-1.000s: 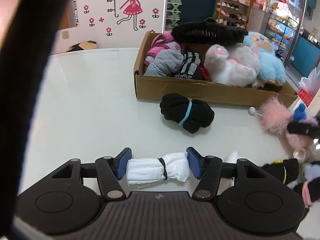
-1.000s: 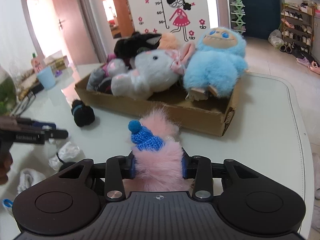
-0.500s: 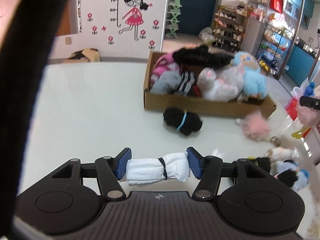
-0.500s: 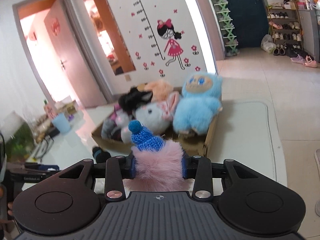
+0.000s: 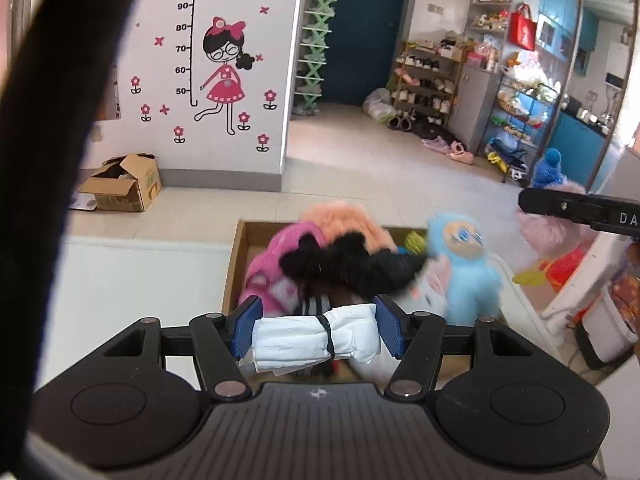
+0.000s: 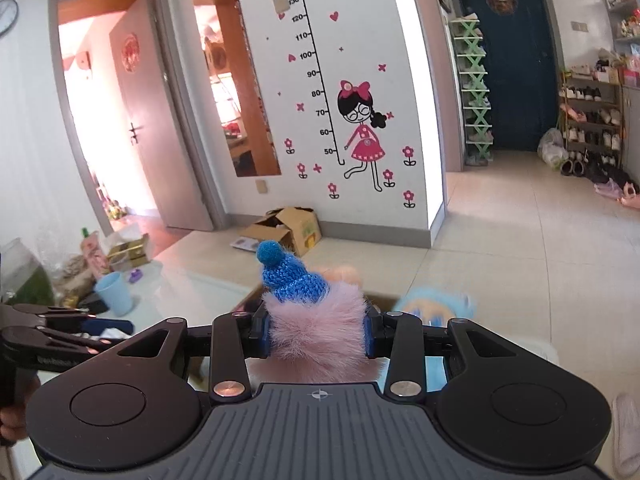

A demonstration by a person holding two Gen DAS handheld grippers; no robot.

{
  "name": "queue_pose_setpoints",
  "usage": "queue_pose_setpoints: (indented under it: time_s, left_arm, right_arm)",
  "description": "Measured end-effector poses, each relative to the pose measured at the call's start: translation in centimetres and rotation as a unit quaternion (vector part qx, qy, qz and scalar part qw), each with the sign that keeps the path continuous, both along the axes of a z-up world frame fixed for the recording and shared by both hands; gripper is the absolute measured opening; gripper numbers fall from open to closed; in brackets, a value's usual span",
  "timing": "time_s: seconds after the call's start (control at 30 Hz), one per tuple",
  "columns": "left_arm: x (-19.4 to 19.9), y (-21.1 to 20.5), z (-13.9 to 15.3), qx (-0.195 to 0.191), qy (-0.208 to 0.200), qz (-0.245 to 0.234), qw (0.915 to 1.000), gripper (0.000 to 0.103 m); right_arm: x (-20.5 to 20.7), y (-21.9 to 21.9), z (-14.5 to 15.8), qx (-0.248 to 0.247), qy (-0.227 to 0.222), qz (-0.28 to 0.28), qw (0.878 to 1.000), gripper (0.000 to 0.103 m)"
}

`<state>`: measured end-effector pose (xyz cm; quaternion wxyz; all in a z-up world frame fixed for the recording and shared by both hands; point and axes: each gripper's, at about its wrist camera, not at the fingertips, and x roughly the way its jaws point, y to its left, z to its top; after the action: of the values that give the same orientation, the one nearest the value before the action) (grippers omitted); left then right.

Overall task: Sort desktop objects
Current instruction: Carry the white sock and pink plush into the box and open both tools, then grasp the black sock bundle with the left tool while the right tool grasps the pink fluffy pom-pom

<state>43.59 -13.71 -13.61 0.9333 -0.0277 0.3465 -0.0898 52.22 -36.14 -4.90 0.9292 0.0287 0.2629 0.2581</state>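
Pinching a banded white cloth roll (image 5: 316, 340), the left claw (image 5: 316, 330) mirrors the right claw (image 6: 316, 334) squeezing a fluffy pink toy (image 6: 316, 330).

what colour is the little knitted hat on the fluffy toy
Blue, on the pink fluffy toy in the right gripper; clearest in the right wrist view.

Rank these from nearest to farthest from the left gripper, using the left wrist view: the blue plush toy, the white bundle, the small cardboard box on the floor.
1. White bundle: clamped between the left gripper fingers.
2. Blue plush toy: ahead and to the right, in the open carton on the table.
3. Small cardboard box: far left, on the floor by the wall.
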Motion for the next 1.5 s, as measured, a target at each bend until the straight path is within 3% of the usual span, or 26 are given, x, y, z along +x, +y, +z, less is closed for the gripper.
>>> queue_pose_setpoints:
  time_s: [0.13, 0.37, 0.4, 0.47, 0.53, 0.6, 0.77, 0.9, 0.97, 1.1, 1.2, 1.5]
  left_arm:
    - [4.3, -0.5, -2.9, -0.012, 0.022, 0.000, 0.9997, 0.057]
    - [6.6, -0.4, -6.7, -0.024, 0.051, -0.013, 0.9983, 0.059]
    - [6.5, -0.4, -7.0, -0.017, 0.049, -0.013, 0.9986, 0.060]
    - [6.3, -0.4, -7.6, -0.017, 0.054, -0.022, 0.9982, 0.075]
    - [5.6, -0.4, -7.7, -0.010, 0.047, -0.025, 0.9986, 0.083]
    - [4.8, -0.3, -6.7, -0.004, 0.039, -0.024, 0.9989, 0.089]
    - [3.0, 1.0, -4.3, -0.020, 0.023, -0.024, 0.9992, 0.099]
    - [-0.9, 2.0, -2.8, -0.022, 0.005, -0.026, 0.9994, 0.102]
    - [-3.0, 2.4, -3.1, -0.025, 0.003, -0.025, 0.9994, 0.102]
    - [-6.4, 2.8, -5.1, -0.027, 0.026, 0.000, 0.9993, 0.102]
    - [-7.0, 2.3, -6.7, -0.016, 0.053, 0.013, 0.9984, 0.102]
    - [-5.0, 1.2, -9.9, -0.028, 0.102, 0.031, 0.9939, 0.102]
  right_arm:
    - [5.1, 2.2, -1.2, -0.011, 0.026, -0.007, 1.000, 0.046]
    - [10.6, 6.0, -6.9, -0.076, 0.060, -0.019, 0.995, 0.047]
    - [10.9, 6.4, -7.9, -0.088, 0.063, -0.022, 0.994, 0.047]
    - [11.4, 7.1, -9.5, -0.106, 0.072, -0.024, 0.991, 0.048]
    - [11.3, 7.5, -10.4, -0.118, 0.072, -0.023, 0.990, 0.056]
    - [10.8, 7.5, -10.3, -0.115, 0.061, -0.025, 0.991, 0.064]
    - [8.6, 6.2, -7.2, -0.083, 0.037, -0.023, 0.996, 0.066]
    - [2.8, 3.0, -3.9, -0.055, -0.005, -0.010, 0.998, 0.075]
    - [-1.0, 1.0, -3.7, -0.043, -0.018, 0.000, 0.999, 0.079]
    - [-8.1, -1.8, -5.7, -0.021, -0.007, 0.018, 1.000, 0.082]
    - [-10.4, -2.0, -8.0, -0.032, 0.006, 0.026, 0.999, 0.082]
    - [-8.6, 0.2, -14.1, -0.081, 0.059, 0.035, 0.994, 0.082]
